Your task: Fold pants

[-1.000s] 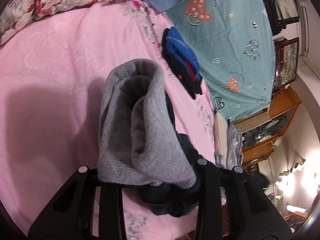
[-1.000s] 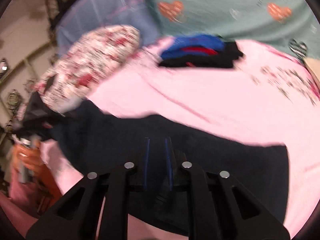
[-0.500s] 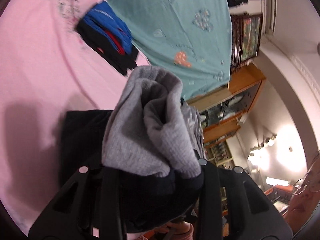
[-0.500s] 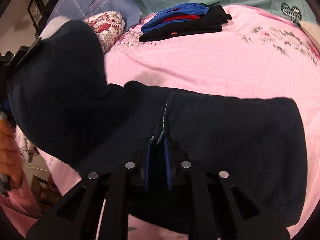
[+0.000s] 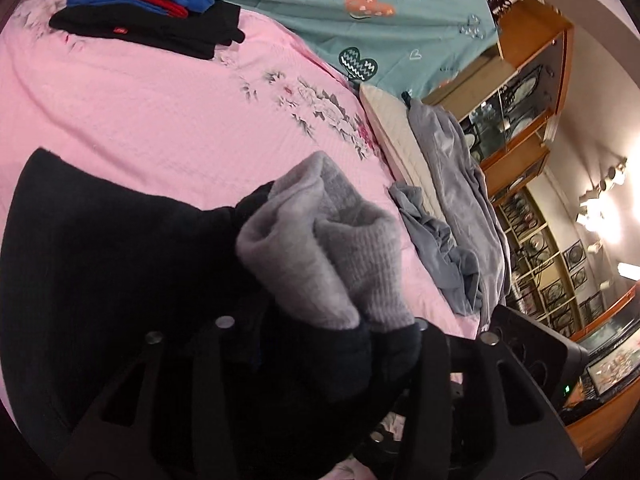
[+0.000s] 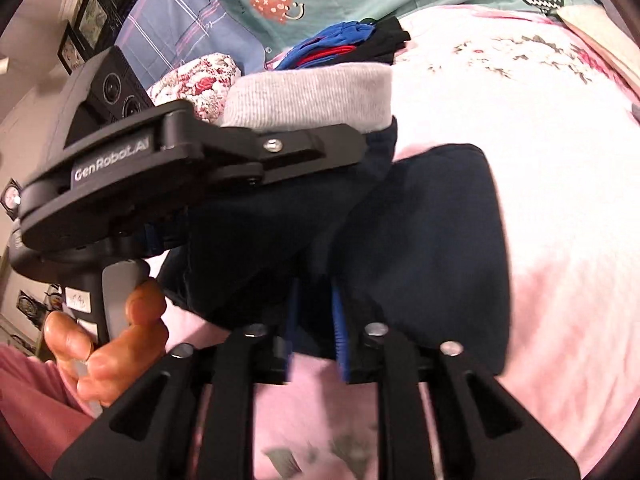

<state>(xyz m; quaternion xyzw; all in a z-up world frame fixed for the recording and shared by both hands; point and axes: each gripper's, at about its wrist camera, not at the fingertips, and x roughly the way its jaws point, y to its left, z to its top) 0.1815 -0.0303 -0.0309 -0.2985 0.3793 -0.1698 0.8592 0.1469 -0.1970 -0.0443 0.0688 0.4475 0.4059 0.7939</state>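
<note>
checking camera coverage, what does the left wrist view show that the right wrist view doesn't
Only the left wrist view shows the crumpled grey-blue clothes and the wooden cabinet. Only the right wrist view shows the left gripper from outside, the hand holding it, and a floral pillow. Both show the dark pants with their grey cuff, the folded stack and the pink bedspread.

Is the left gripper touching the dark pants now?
Touching. The right wrist view shows the left gripper shut on the pants, grey cuff above its fingers.
</note>
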